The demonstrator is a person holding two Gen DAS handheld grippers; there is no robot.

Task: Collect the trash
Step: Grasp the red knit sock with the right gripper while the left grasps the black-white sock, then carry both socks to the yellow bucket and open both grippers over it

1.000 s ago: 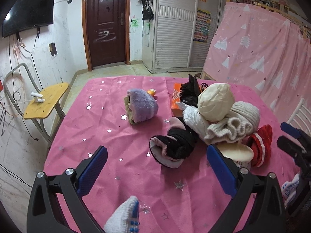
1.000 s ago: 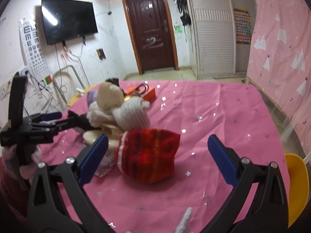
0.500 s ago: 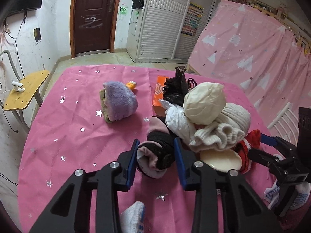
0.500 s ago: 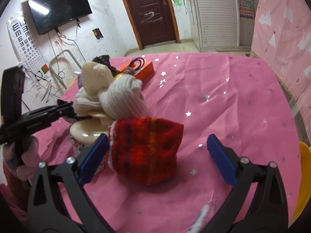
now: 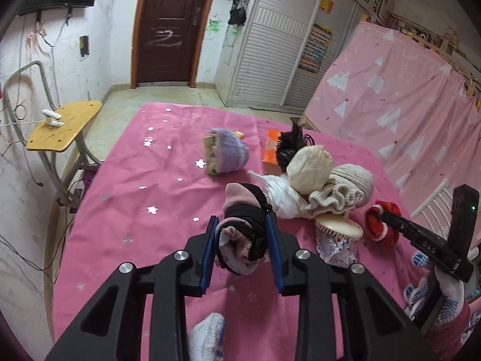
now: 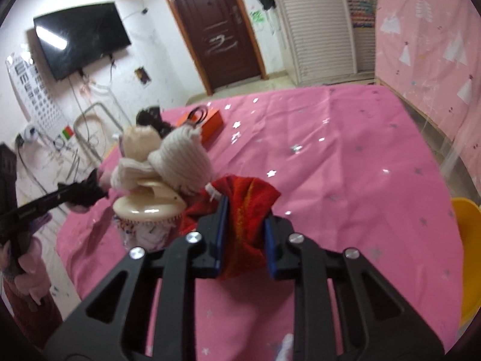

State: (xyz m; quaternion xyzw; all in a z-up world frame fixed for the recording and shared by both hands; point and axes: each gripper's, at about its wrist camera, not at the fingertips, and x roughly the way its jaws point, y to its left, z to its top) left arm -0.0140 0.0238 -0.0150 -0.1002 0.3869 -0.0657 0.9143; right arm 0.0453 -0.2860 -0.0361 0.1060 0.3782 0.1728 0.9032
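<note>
My left gripper (image 5: 240,225) is shut on a black and pink sock bundle (image 5: 243,231), held just above the pink tablecloth (image 5: 150,186). My right gripper (image 6: 245,213) is shut on a red knitted hat (image 6: 249,201); it also shows in the left wrist view (image 5: 380,225). Between them lies a pile of cream and white knitwear (image 5: 324,180) on top of a cream hairbrush (image 5: 339,228) and a crumpled wrapper (image 5: 336,249). A purple knitted hat (image 5: 225,153) lies further back, alone.
An orange box (image 5: 270,147) with black cords lies behind the pile. A yellow chair (image 5: 60,126) stands off the table's left side, another yellow seat (image 6: 469,240) at the right. A pink curtain (image 5: 405,96) hangs on the right.
Both grippers moved forward and closed: the left on the black and pink sock bundle, the right on the red hat. Both items are now lifted slightly.
</note>
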